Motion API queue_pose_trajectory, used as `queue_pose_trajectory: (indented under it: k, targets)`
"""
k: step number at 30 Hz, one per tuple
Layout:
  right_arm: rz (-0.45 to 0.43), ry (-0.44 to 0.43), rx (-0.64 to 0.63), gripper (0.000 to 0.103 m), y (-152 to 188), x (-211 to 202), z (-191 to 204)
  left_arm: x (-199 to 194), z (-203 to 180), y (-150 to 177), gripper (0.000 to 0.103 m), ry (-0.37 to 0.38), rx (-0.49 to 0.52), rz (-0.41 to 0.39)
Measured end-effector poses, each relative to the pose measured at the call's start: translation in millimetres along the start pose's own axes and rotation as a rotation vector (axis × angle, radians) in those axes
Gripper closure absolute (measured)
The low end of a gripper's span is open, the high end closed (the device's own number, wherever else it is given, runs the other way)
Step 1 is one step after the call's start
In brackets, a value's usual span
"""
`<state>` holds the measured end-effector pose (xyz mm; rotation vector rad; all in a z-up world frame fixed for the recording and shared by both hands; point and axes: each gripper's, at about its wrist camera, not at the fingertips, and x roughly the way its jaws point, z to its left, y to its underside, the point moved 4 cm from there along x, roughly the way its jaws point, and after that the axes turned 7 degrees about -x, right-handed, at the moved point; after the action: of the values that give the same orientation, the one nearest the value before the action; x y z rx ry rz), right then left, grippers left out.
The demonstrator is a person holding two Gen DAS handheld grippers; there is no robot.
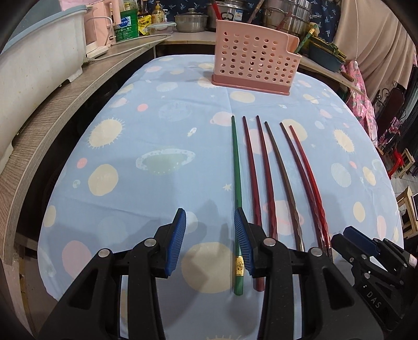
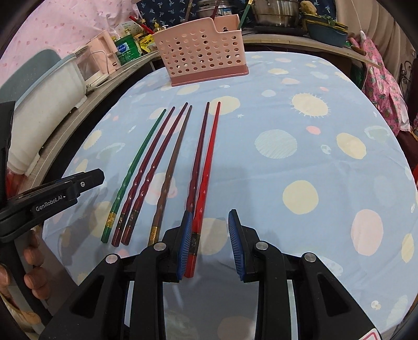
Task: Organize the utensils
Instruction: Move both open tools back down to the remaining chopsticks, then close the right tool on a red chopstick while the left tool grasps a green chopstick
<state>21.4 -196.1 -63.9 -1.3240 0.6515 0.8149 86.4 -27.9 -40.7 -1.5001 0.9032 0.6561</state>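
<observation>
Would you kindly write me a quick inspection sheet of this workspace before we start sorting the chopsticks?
Surface: table under a blue planet-print cloth, flat.
Job's things: six chopsticks side by side, tips toward a pink perforated holder standing upright at the far end: green chopstick leftmost, bright red chopstick rightmost, dark red and brown ones between.
Clutter: nothing seen on the cloth.
Grippers: left gripper open, its right finger over the green chopstick's handle end; right gripper open, its left finger beside the bright red chopstick.
Cables: white cord on the side counter.
Surroundings: steel pots, bottles, white tub on the counters.
</observation>
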Motion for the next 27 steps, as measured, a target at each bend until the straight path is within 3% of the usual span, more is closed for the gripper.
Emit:
queue_pose_trajectory:
  k: [16, 23, 27]
  targets:
    - [0.010, 0.024, -0.025, 0.078, 3.4, 5.7, 2.4, 3.2, 2.0, 6.2, 0.066, 0.013, -0.007, 0.026]
    - [0.012, 0.053, -0.019, 0.092, 3.8, 6.4, -2.5, 3.9, 0.8, 10.2, 0.065, 0.020, -0.003, 0.037]
    - [0.011, 0.058, -0.010, 0.096, 4.1, 6.3, -5.7, 3.0, 1.1, 11.3, 0.058, 0.026, -0.006, 0.038]
